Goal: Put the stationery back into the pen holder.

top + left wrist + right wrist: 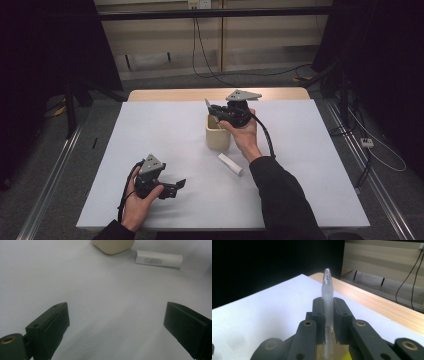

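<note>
— What's the right claw doing from where you sit?

— I see the right gripper (216, 111) up over the beige cup (218, 136), near the far middle of the white table (150, 130). Its jaws are pressed onto a thin frosted translucent stick (327, 293), something like a pen or tube; I can't tell which. In the right gripper view the stick runs up between the two black jaws and pokes out well beyond their tips, ending in a tapered point.

— Is its lower end inside the cup?

— It goes down behind the jaws, and I can't tell where it ends. In the high view the tip shows just above the cup's rim, tilted away to the left.

— And the left side?

— The left gripper (175, 186) sits low over the near left part of the table, held in the left hand (139, 200). Its jaws are spread wide with nothing but bare tabletop between them.

— Anything else lying about?

— A white tube (230, 164) lies flat on the table just near and right of the cup, apart from it. In the left gripper view it lies well ahead of the spread jaws, beside the cup's base.
</note>
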### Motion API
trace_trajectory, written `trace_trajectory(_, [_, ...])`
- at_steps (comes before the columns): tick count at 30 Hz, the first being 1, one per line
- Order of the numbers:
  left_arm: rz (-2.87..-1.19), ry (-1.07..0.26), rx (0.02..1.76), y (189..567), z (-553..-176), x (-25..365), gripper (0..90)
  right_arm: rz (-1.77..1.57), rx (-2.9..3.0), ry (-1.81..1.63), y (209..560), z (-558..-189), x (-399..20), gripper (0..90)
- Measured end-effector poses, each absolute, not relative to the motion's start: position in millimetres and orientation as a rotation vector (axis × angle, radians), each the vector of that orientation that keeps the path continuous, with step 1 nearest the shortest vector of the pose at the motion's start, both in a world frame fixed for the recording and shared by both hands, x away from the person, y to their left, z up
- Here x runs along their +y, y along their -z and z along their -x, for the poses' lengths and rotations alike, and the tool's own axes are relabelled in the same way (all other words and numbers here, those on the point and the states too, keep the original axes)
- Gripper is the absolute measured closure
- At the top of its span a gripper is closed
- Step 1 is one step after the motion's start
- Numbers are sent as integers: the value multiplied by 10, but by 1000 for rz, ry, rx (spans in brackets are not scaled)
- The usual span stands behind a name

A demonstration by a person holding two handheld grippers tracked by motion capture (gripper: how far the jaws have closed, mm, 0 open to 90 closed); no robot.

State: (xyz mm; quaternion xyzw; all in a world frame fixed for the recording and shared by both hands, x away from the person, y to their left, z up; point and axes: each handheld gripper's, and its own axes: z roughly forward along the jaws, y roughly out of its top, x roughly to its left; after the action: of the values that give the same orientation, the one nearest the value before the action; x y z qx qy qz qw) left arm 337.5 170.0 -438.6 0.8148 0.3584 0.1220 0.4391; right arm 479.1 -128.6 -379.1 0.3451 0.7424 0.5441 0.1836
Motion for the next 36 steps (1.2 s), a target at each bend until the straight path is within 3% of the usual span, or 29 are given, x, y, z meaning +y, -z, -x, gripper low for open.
trace_trajectory(1, [-2025,-304,891,4386,-3377,1702,63,-978,2094,-1531,3793,-4791,-1292,795])
trace_trajectory(6, [-2026,-301,893,4388,-3377,1698,63,-986,2082,-1527,3743,-4763,-1332,571])
trace_trajectory(16, [-2024,-304,895,4388,-3377,1697,63,-1027,2109,-1476,3653,-4687,-1459,308])
trace_trajectory(27, [-2026,-306,896,4389,-3376,1694,63,-1097,2136,-1461,3690,-4565,-1698,165])
trace_trajectory(36, [-2026,-310,902,4383,-3378,1704,63,-1107,2221,-1374,3709,-4451,-1797,151])
